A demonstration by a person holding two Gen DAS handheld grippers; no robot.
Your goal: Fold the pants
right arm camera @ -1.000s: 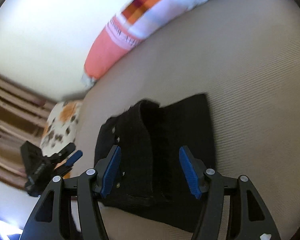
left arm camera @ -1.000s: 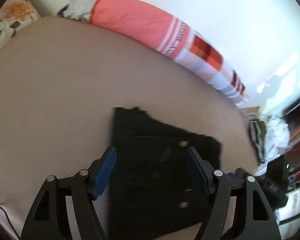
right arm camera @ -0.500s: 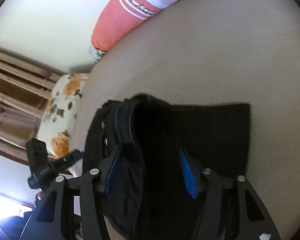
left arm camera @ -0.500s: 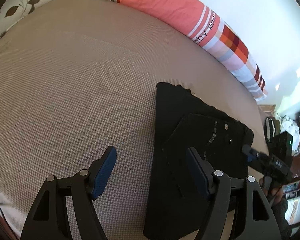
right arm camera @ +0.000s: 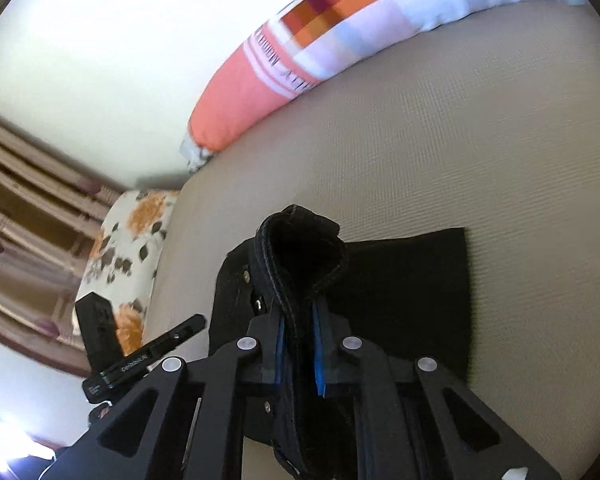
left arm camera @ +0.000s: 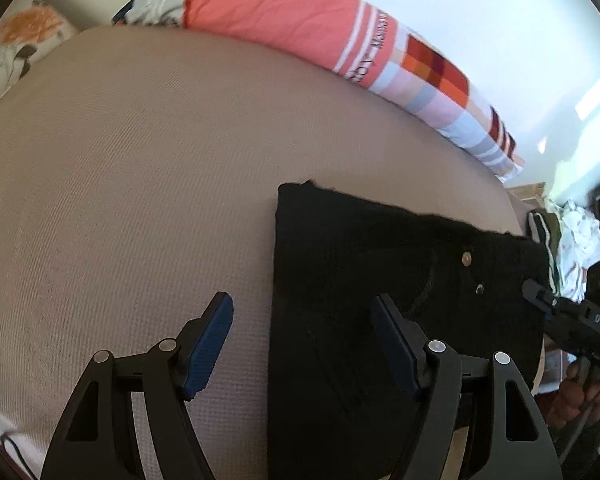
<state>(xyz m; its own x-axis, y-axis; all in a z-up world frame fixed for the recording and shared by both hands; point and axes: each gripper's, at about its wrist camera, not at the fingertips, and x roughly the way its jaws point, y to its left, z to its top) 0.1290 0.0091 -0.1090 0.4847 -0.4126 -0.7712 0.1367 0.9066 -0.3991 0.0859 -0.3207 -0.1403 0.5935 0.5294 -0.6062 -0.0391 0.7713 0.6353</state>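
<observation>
Black pants (left arm camera: 380, 276) lie folded on the beige bed (left arm camera: 140, 184), with rivets showing near their right end. My left gripper (left arm camera: 302, 336) is open; its right finger is over the pants' left part, its left finger over bare bed. My right gripper (right arm camera: 298, 344) is shut on the waistband edge of the pants (right arm camera: 412, 280), which stands up as a raised loop between the blue pads (right arm camera: 319, 344). The right gripper also shows in the left wrist view (left arm camera: 540, 300) at the pants' right end. The left gripper shows in the right wrist view (right arm camera: 172, 340) at the left.
A long orange and plaid pillow (left arm camera: 340, 40) lies along the wall at the back of the bed. A floral pillow (right arm camera: 128, 248) sits at the bed's end. A pile of clothes (left arm camera: 572, 248) lies beyond the bed's right edge.
My right gripper has closed on the pants' waistband edge and lifted it into a loop. My left gripper stays open by the pants' left part.
</observation>
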